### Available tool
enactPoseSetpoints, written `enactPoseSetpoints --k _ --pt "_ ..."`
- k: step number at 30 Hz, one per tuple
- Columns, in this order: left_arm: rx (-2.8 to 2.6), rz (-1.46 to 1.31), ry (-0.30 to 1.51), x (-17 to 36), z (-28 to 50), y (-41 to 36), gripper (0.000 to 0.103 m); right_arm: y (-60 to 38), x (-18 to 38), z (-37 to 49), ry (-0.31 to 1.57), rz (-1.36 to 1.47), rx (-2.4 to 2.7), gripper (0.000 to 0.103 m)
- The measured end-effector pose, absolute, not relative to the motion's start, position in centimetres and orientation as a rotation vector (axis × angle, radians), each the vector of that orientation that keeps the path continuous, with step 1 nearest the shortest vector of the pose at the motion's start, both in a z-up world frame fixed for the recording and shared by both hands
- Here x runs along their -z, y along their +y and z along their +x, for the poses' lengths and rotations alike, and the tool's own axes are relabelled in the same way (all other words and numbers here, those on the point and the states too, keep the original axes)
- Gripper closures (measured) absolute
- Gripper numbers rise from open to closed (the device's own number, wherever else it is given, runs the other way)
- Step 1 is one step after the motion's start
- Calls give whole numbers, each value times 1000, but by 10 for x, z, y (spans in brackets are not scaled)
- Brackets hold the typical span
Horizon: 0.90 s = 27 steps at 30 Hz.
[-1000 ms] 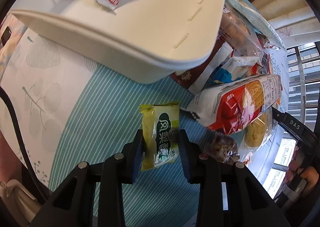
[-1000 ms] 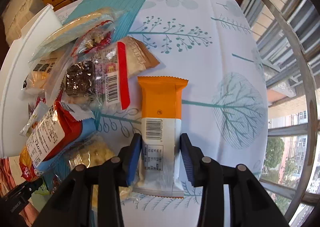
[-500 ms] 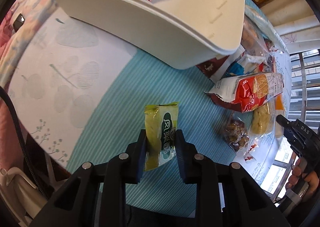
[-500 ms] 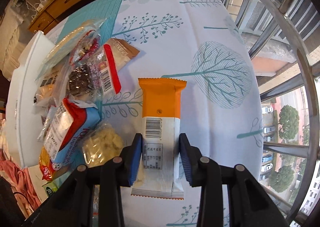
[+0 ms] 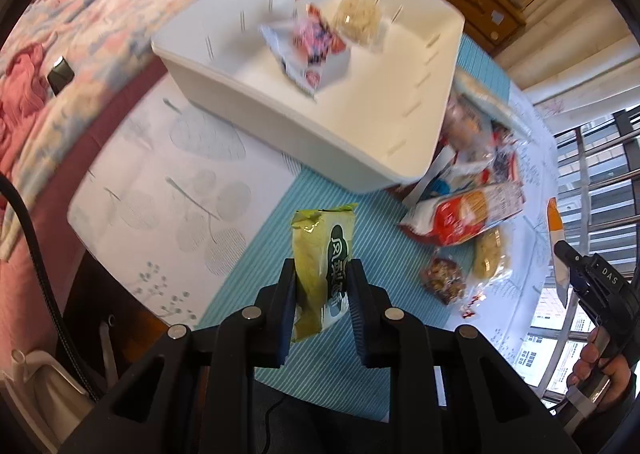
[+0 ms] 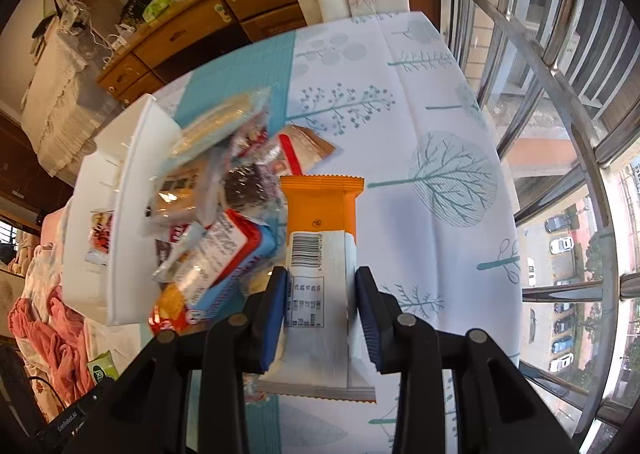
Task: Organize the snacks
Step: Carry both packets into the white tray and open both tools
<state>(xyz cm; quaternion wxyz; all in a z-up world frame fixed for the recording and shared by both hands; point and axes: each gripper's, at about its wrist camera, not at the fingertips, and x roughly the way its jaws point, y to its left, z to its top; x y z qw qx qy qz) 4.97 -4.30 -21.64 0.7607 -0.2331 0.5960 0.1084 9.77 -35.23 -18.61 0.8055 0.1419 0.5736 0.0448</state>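
Note:
My left gripper [image 5: 322, 274] holds a green snack packet [image 5: 320, 250] upright above the striped teal cloth; its jaws are still closing on the packet. The white bin [image 5: 360, 141] lies beyond it, with a red-and-pink packet [image 5: 308, 41] and a pale rice cake [image 5: 358, 15] inside. My right gripper [image 6: 320, 278] is shut on an orange-and-white snack bar [image 6: 320, 213], lifted over the tree-print tablecloth. The bin [image 6: 128, 173] stands to that gripper's left.
A pile of loose snacks [image 5: 464, 213] lies between bin and window side, also in the right wrist view [image 6: 224, 221]. A bed with pink bedding [image 5: 48, 85] borders the table. A wooden dresser [image 6: 192, 33] stands behind, window railing [image 6: 560, 101] at right.
Both grippers have risen, each carrying its packet off the table. The table and bin now look smaller and farther below, and the bin's inside has come into the left view.

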Motion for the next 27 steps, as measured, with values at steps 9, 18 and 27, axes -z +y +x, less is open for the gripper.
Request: enactPoseSetpoints --k 9,18,27 --pt "-227 -444 1198 153 57 -21 80 -317 148 94 1145 289 -218 68" --pt "-167 -399 1111 101 73 8 80 -271 123 88 1072 294 -321 68" --pt "-68 -336 1096 81 99 38 80 -218 103 81 992 316 -370 68"
